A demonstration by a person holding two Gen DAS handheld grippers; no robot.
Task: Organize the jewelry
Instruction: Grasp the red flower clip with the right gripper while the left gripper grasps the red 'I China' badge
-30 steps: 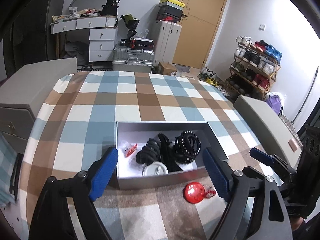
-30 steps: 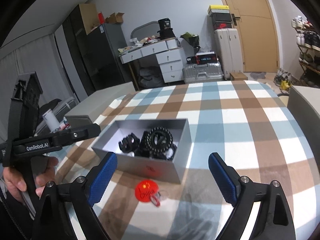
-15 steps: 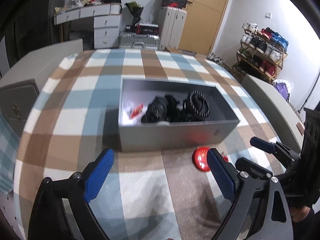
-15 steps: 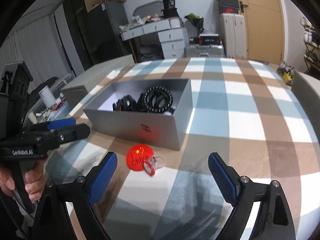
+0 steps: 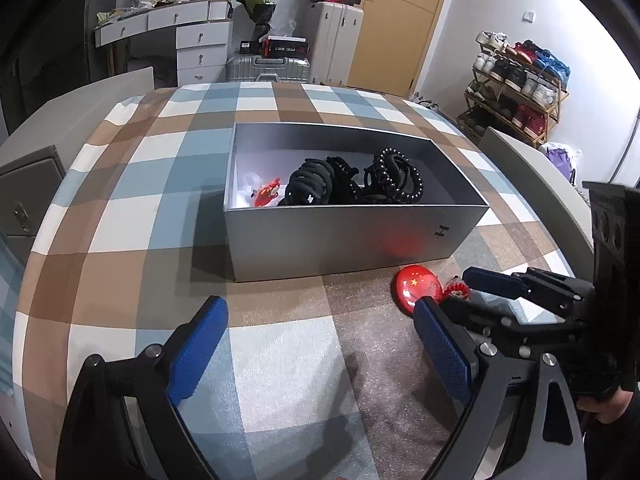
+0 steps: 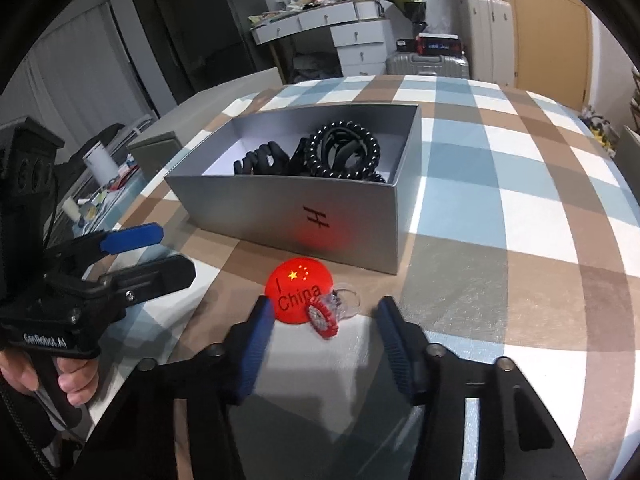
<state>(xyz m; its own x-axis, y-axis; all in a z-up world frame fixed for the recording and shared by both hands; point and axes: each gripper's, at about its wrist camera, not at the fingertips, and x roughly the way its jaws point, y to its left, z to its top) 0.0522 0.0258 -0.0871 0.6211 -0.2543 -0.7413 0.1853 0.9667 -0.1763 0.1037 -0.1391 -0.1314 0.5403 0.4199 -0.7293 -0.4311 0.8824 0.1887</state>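
Where the checked cloth (image 6: 500, 216) meets the near wall of the grey box (image 6: 320, 224), a red badge (image 6: 298, 290) is found lying flat, marked with stars and the word "China". A small red ring (image 6: 322, 318) with a clear band is seen touching the badge's right edge. Both items are framed by the right gripper (image 6: 322, 340), whose blue pads (image 6: 254, 346) are set moderately apart on either side of them, low over the cloth; nothing is gripped, and contact with the badge cannot be confirmed.

Inside the box, black coiled hair ties (image 5: 394, 178) and a black claw clip (image 5: 316, 184) are noted, with a small red item (image 5: 266, 196) at the left end. A letter "H" is printed on the box's near wall.

The left gripper (image 5: 320, 354) is held wide apart above the cloth, to the left of the badge, with nothing between its pads. It is gripped by a hand (image 6: 60, 376) at the table's edge.

Drawers (image 5: 200, 46), suitcases (image 5: 334, 42), a door (image 5: 394, 24) and a shoe rack (image 5: 516, 84) are recorded behind the table.
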